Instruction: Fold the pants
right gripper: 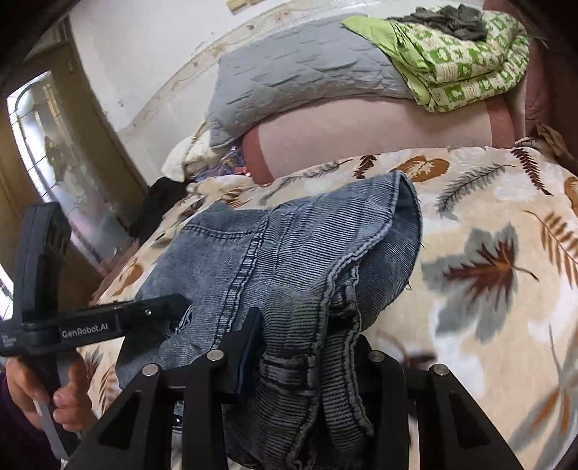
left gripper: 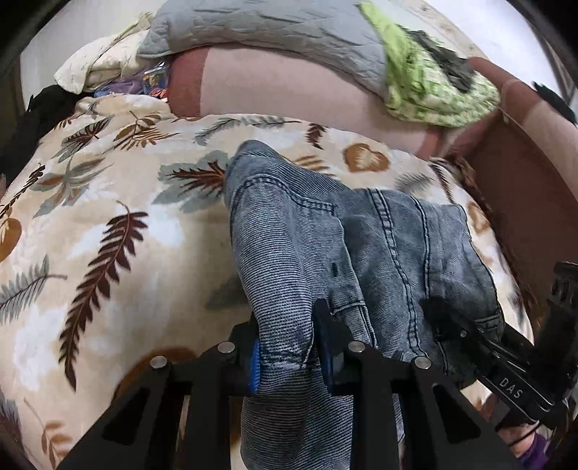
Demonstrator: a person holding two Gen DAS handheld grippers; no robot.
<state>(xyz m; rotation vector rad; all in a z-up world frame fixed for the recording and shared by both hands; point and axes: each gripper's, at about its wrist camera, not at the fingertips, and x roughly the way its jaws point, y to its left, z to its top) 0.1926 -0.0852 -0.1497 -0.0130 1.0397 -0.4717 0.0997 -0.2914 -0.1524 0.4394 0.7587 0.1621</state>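
Blue-grey denim pants (left gripper: 325, 231) lie bunched on the leaf-patterned blanket (left gripper: 108, 224). My left gripper (left gripper: 287, 347) is shut on a fold of the denim, which hangs down between its fingers. My right gripper (left gripper: 455, 321) shows at the right in the left wrist view, pinching the denim's right edge. In the right wrist view the pants (right gripper: 289, 246) are draped over my right gripper (right gripper: 307, 347), shut on the waistband. The left gripper (right gripper: 169, 303) reaches in from the left, its tip at the cloth.
A pink pillow (left gripper: 281, 79), a grey quilt (left gripper: 271, 29) and a green patterned cloth (left gripper: 433, 86) lie at the bed's far side. A brown bed frame (left gripper: 513, 188) is on the right. A door with glass (right gripper: 54, 144) stands to the left.
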